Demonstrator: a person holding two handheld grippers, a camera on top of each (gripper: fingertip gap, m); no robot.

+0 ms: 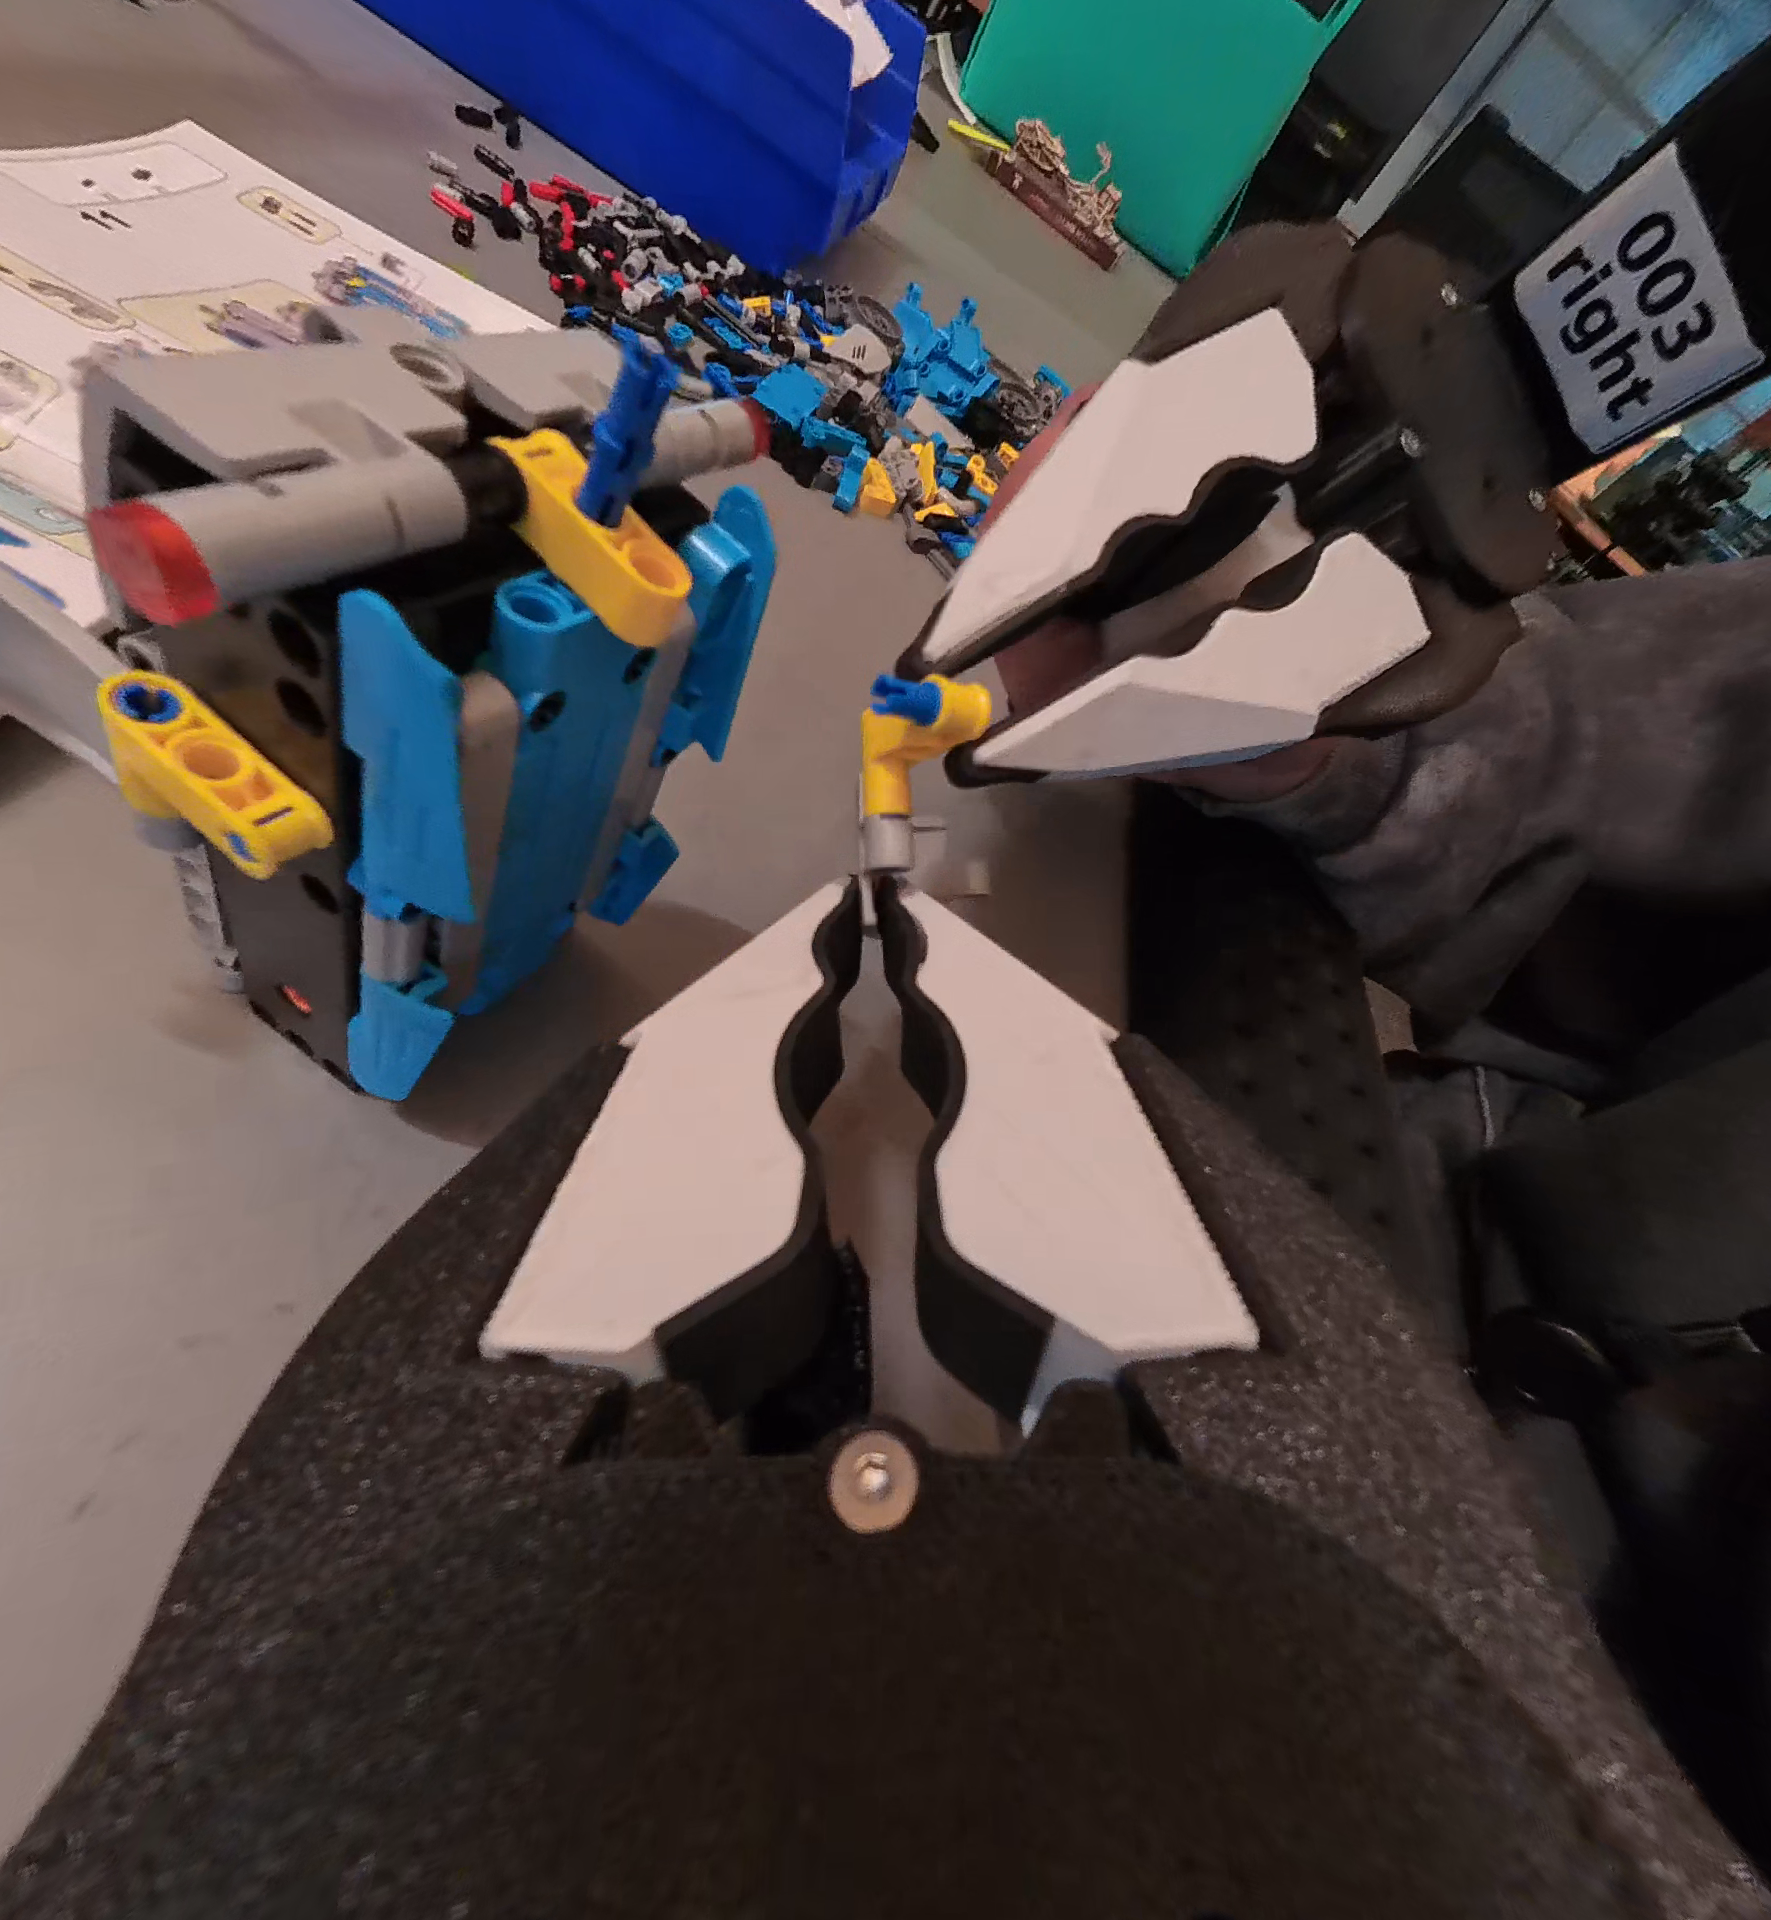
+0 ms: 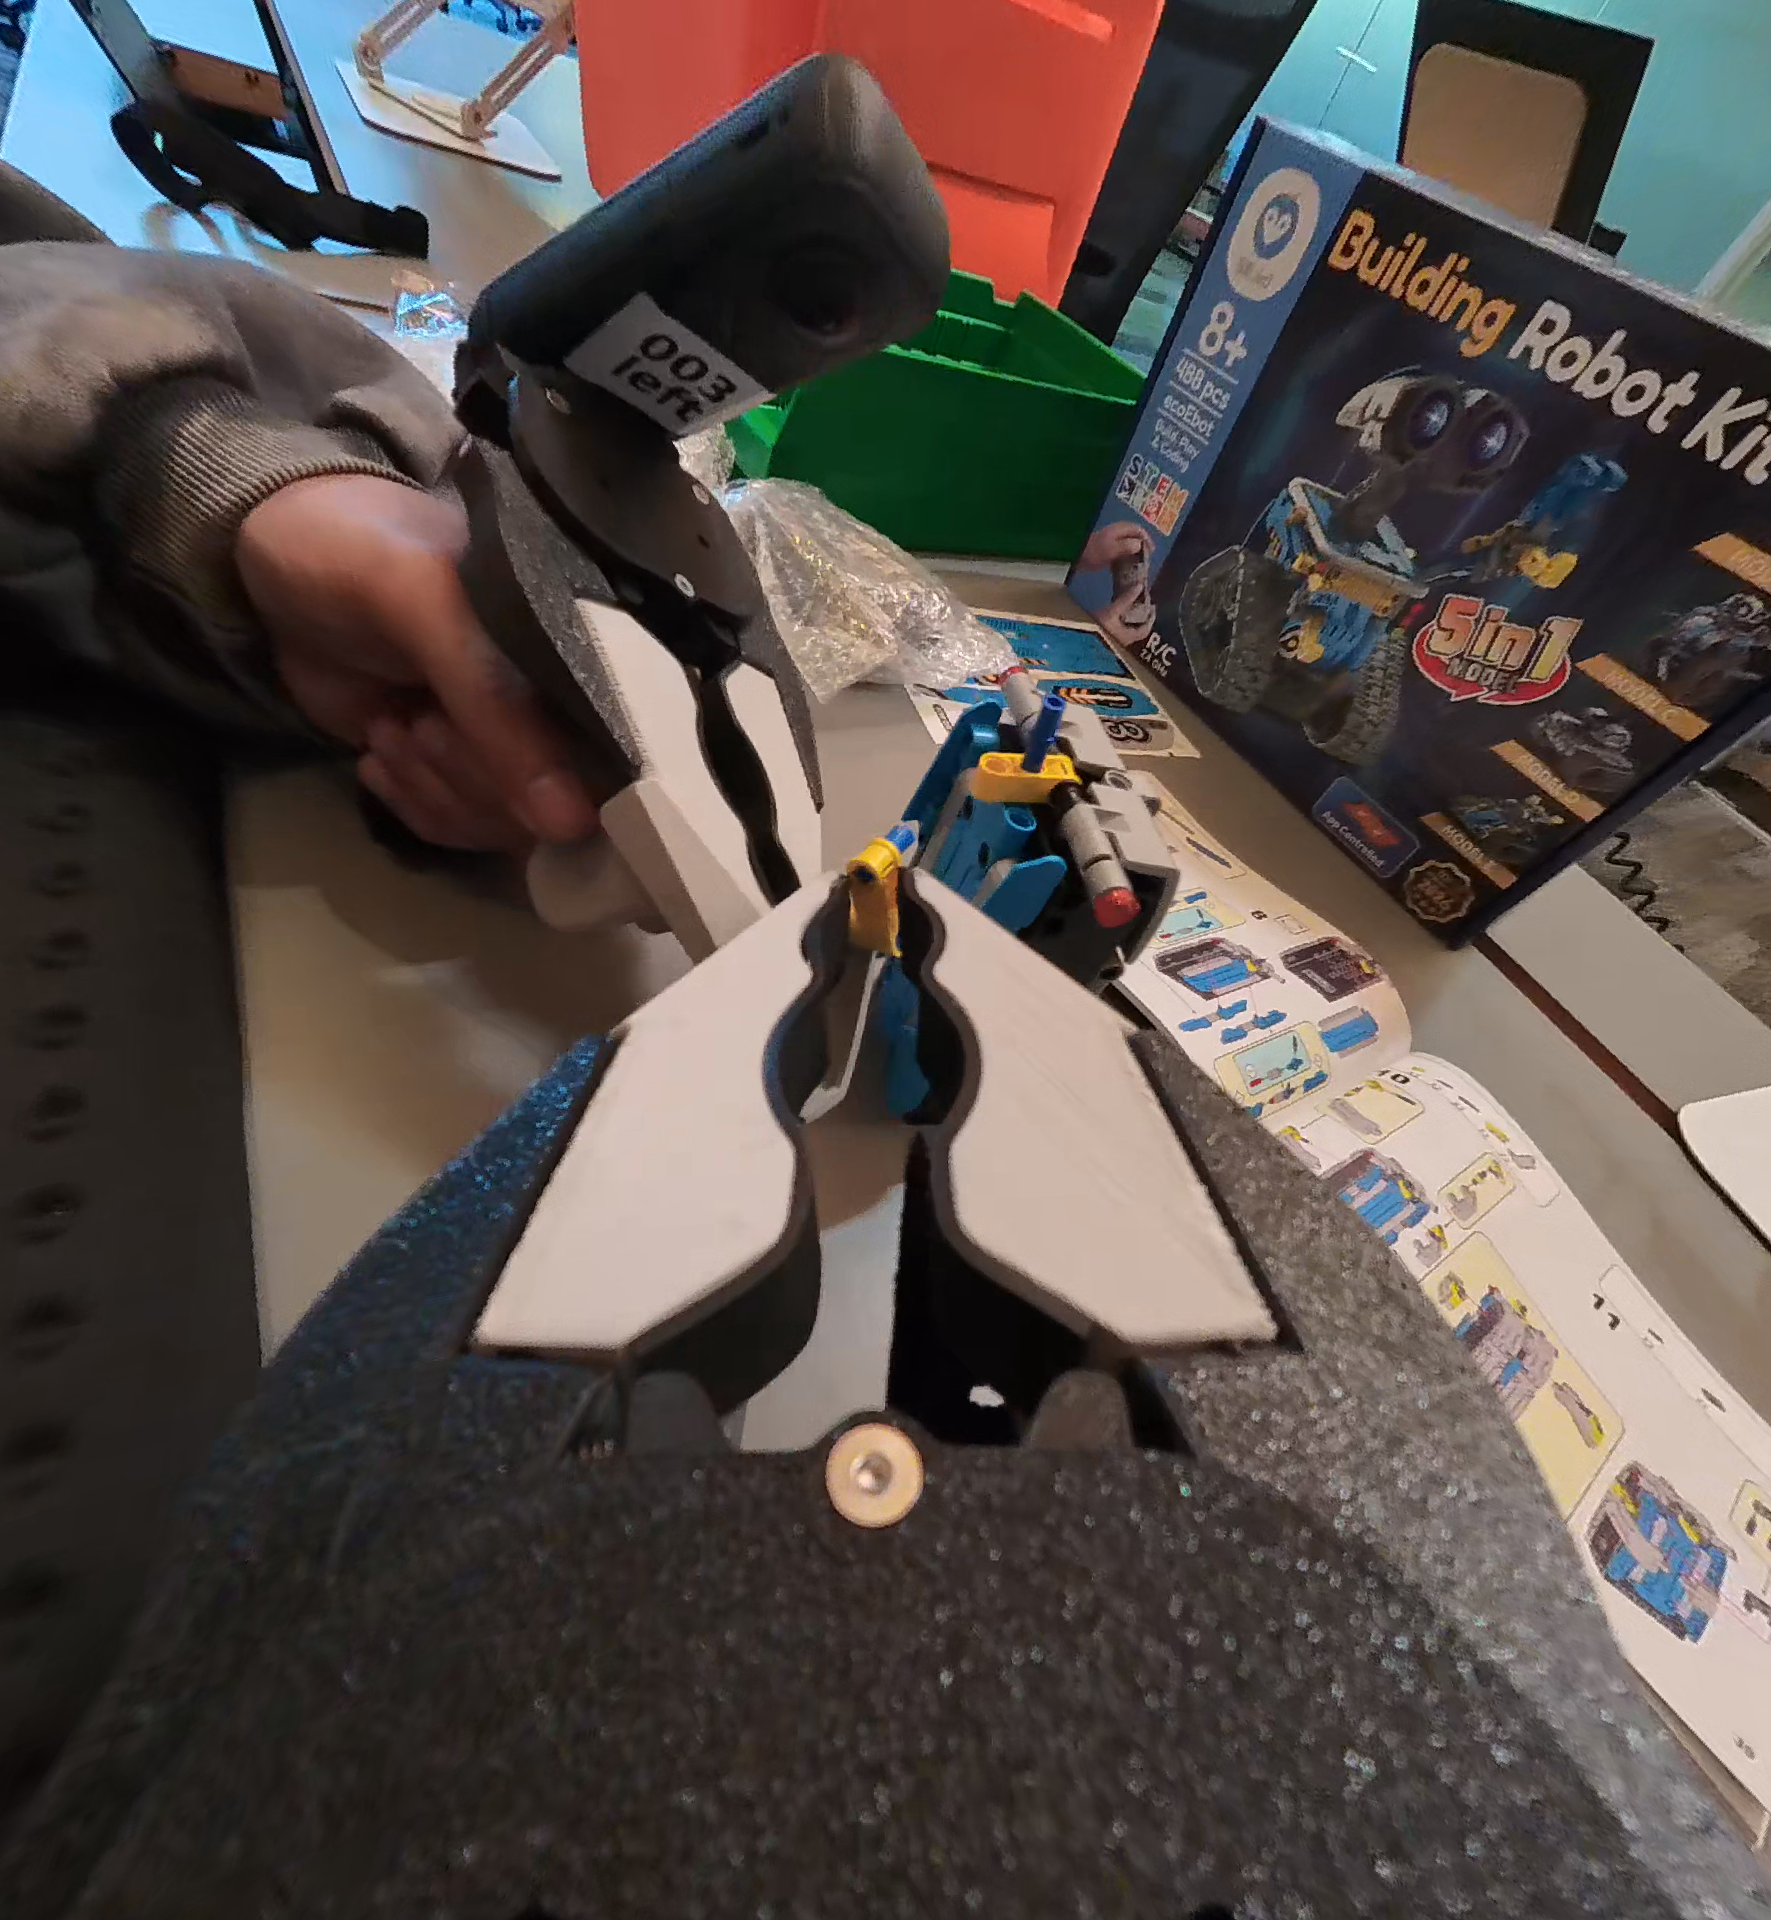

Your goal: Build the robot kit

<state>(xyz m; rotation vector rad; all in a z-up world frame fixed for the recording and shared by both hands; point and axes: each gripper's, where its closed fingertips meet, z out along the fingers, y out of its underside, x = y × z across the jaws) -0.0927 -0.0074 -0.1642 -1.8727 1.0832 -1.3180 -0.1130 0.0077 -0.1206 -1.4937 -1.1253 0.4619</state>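
Lying flat at the far left of the counter (image 1: 81, 1143), printed instruction sheets (image 1: 81, 343), spread open, probably so the diagrams can be read while working. Just right of them, standing on end, a part-built model (image 1: 424, 665) in blue, black, grey and yellow, close by but apart from both tools. Behind it, scattered along the foot of a blue bin (image 1: 715, 104), a heap of loose pieces (image 1: 756, 343), seemingly tipped out for easy picking.

Centre, raised off the counter, the left hand-held gripper (image 1: 873, 896), clenched on the grey stub at the lower end of a yellow elbow piece (image 1: 902, 748). Coming in from the right, the right hand-held gripper (image 1: 948, 722), pinched on the same piece's upper end, beside its blue pin. Held between the two from opposite ends, likely to steady so small a part in mid-air.

From the right wrist view: a sleeved hand (image 2: 393, 644) wrapped round the left tool's grip, then crumpled bubble wrap (image 2: 839, 582) before a green bin (image 2: 943, 447), and at the far right a kit box (image 2: 1483, 520) propped upright.
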